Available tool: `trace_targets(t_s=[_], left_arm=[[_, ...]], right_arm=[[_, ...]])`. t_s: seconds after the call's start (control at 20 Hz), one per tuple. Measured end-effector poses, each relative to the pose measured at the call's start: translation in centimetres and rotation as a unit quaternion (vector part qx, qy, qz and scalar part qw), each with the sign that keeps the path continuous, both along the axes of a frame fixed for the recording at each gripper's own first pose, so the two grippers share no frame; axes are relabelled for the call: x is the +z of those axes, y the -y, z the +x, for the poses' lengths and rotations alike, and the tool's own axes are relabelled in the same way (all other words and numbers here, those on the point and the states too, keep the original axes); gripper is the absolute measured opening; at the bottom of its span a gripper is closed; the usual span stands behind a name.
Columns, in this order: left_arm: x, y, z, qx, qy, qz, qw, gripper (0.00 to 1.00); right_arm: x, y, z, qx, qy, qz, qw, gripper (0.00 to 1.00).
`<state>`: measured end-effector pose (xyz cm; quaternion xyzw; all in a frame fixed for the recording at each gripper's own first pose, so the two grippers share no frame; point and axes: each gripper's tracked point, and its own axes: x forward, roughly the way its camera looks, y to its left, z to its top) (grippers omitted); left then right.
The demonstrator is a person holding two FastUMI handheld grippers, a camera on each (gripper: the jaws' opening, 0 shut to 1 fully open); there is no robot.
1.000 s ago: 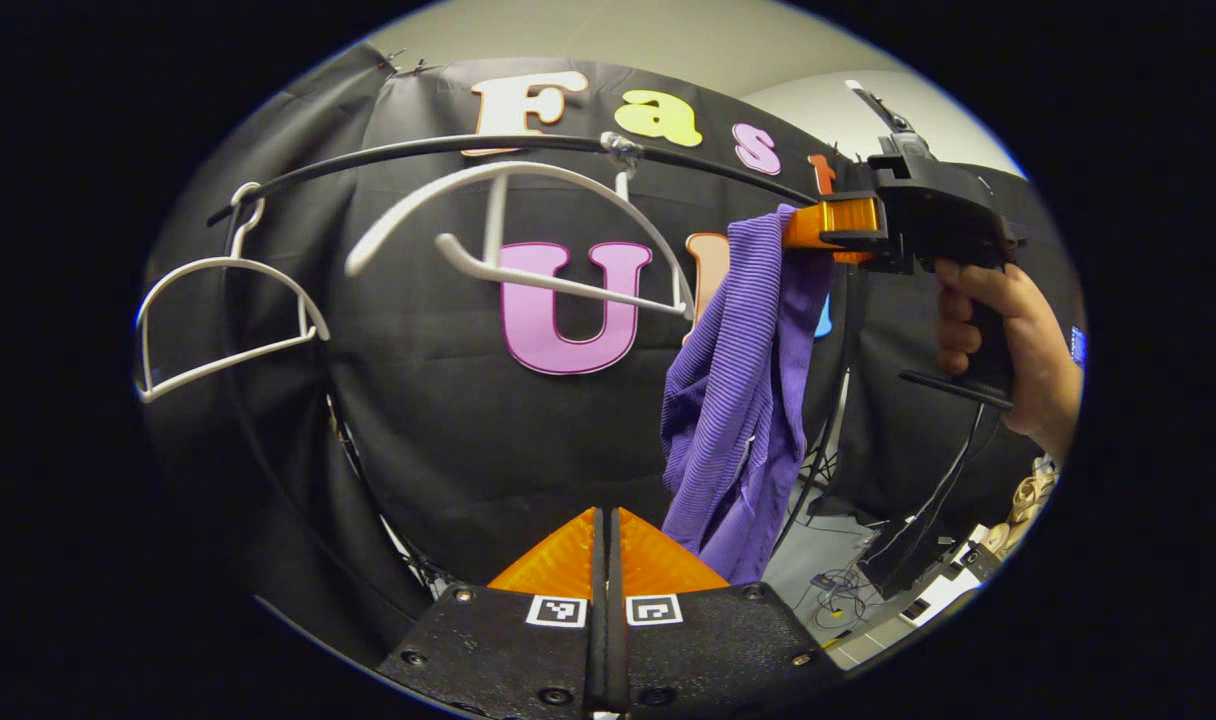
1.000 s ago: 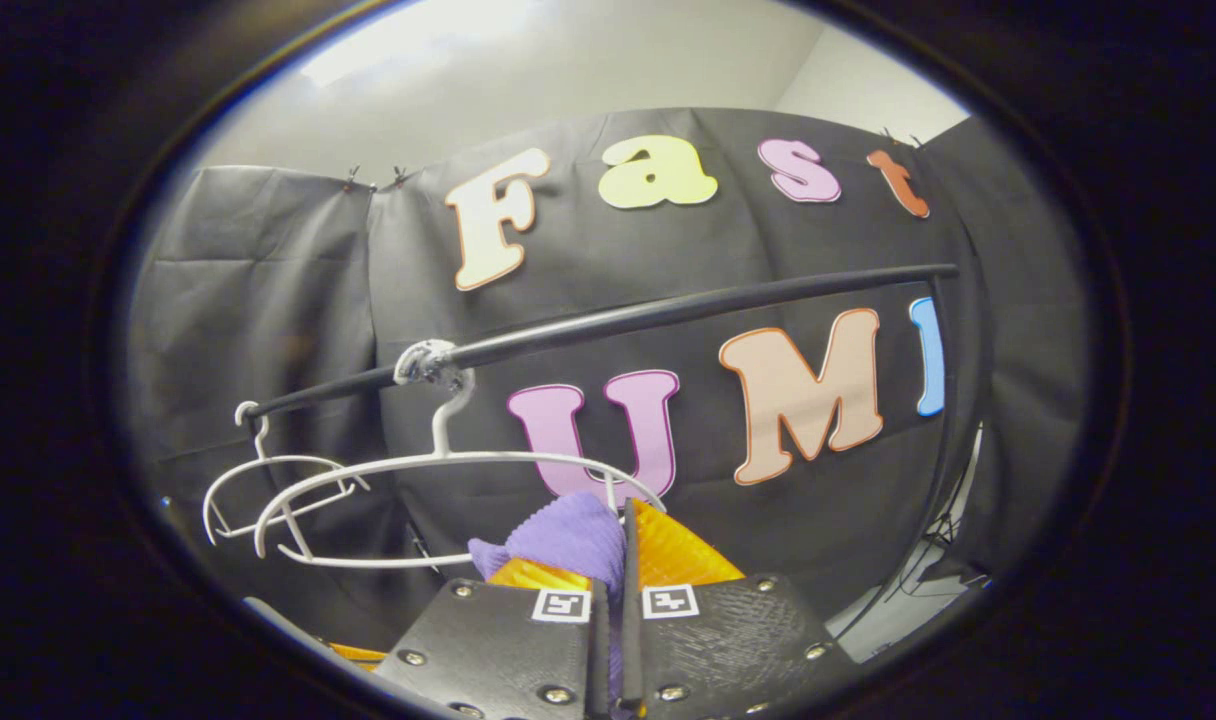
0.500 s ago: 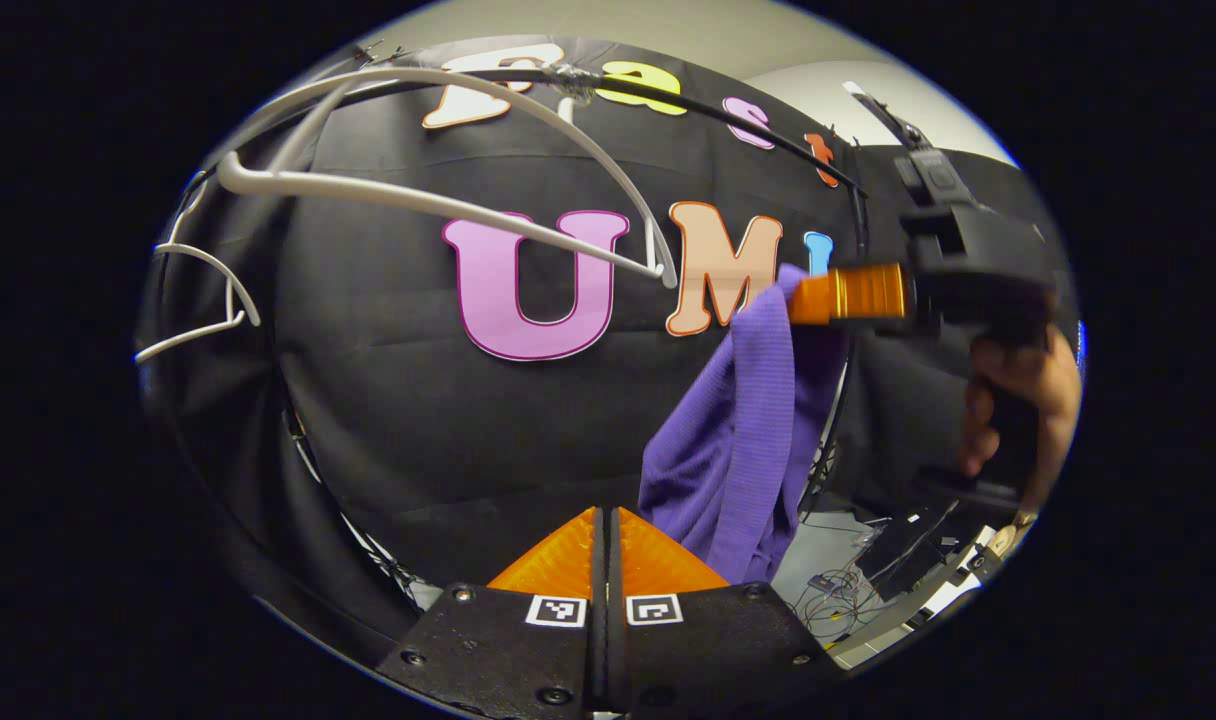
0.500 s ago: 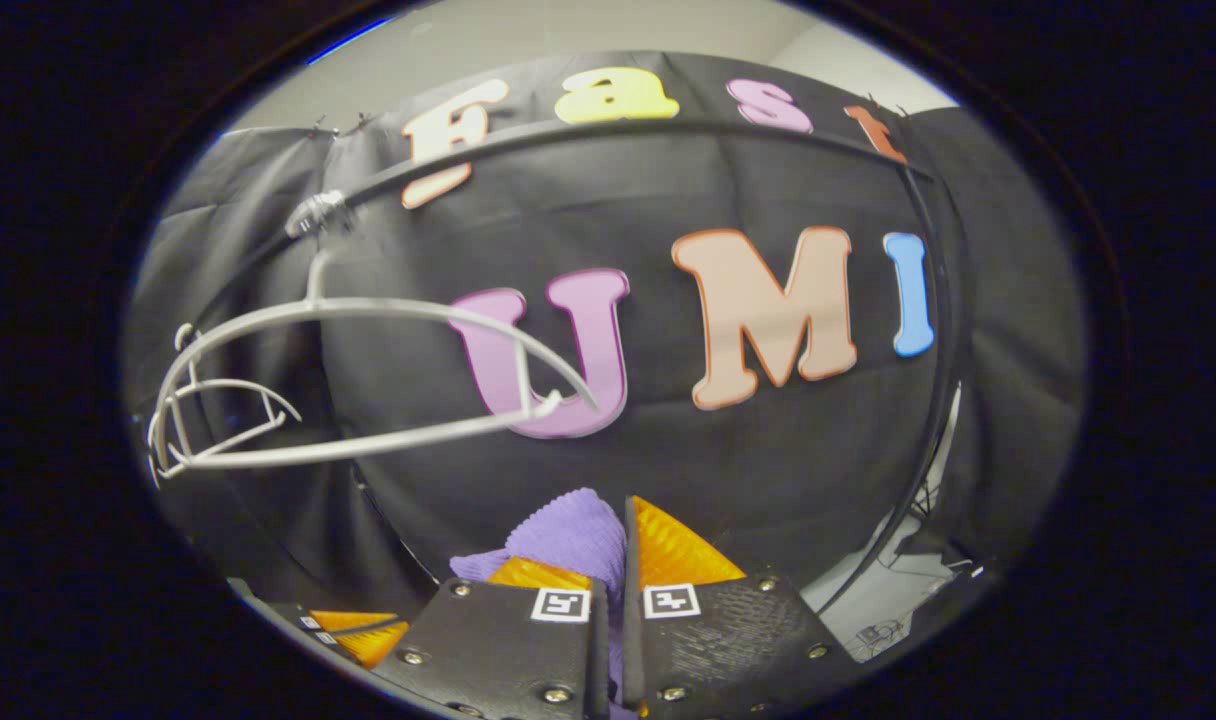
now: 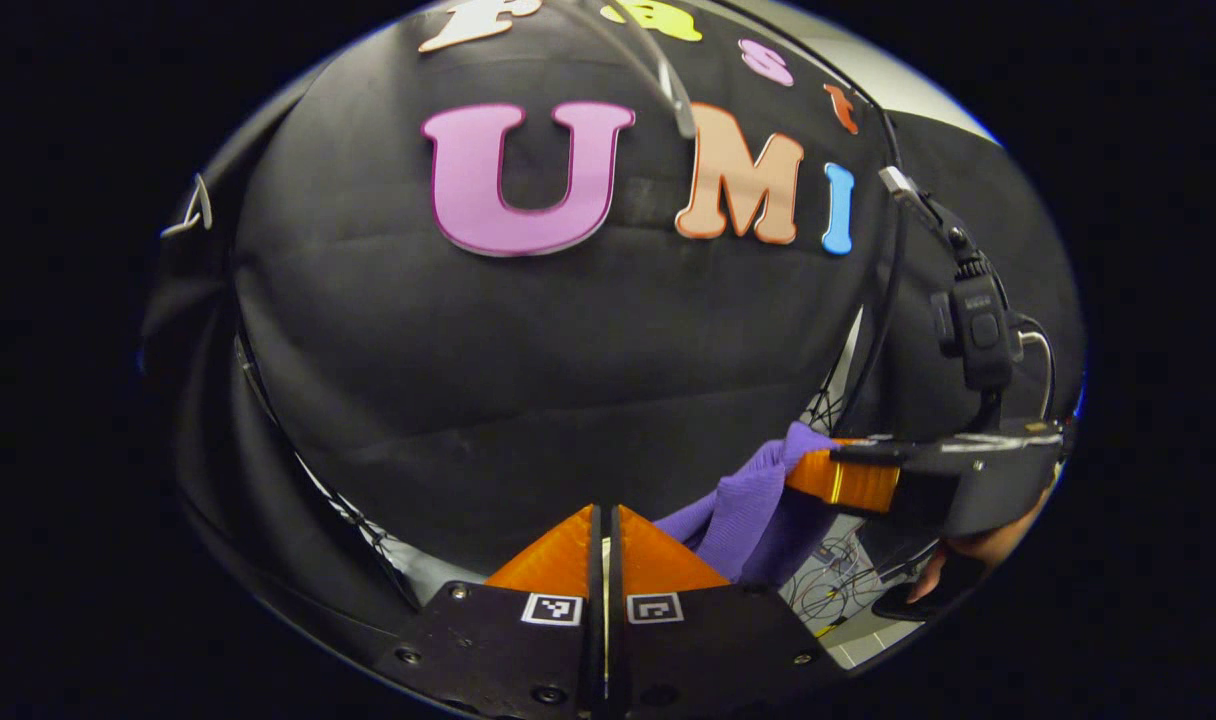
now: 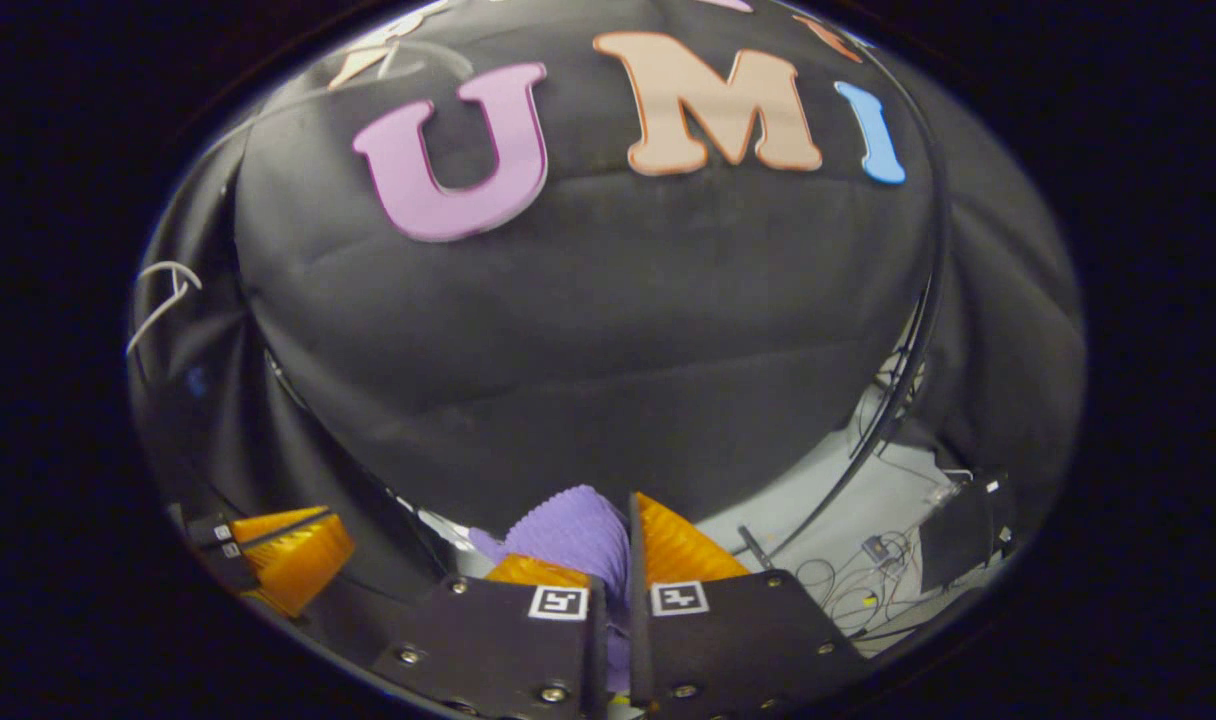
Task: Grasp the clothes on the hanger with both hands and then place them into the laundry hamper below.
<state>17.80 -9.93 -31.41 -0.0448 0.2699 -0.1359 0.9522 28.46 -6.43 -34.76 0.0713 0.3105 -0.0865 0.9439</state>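
The purple ribbed garment (image 5: 743, 505) hangs low at the right of the left gripper view, pinched at its top by my right gripper (image 5: 813, 475), which a hand (image 5: 958, 560) holds level. In the right gripper view the same purple cloth (image 6: 573, 525) bunches between my right gripper's (image 6: 623, 545) fingers, which are shut on it. My left gripper (image 5: 604, 545) is shut with nothing seen between its fingers; the garment passes just right of them. The left gripper (image 6: 288, 545) also appears at the lower left of the right gripper view.
A white hanger's end (image 5: 673, 85) pokes in at the top, and another hanger (image 6: 163, 290) shows at the far left. The rack's black upright (image 6: 923, 300) runs down the right. Cables and dark boxes (image 6: 953, 545) lie on the pale floor.
Both grippers have come down well below the rail. The hangers have slid up to the top edges of the views. The purple garment has come down with the right gripper.
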Motion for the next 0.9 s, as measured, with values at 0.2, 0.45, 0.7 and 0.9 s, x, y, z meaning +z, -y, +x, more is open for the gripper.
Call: trace_targets(t_s=[0.2,0.45,0.7,0.9], left_arm=[[-5.0,-0.9,0.5,0.016,-0.031,0.009,0.999,0.29],[-8.7,-1.4,-1.2,0.037,-0.086,-0.009,0.996,0.96],[-6.5,-2.4,-2.6,0.034,-0.077,-0.002,0.996,0.97],[-4.5,-3.6,-4.2,0.037,-0.071,0.005,0.997,0.97]], right_arm=[[-7.1,0.3,-1.9,0.003,-0.052,0.0,0.999,0.14],[-7.6,-0.5,-4.0,-0.006,-0.065,0.005,0.998,0.97],[-3.4,-1.8,-4.7,0.008,-0.041,-0.018,0.999,0.99],[0.1,-2.4,-5.5,0.011,-0.024,-0.032,0.999,1.0]])
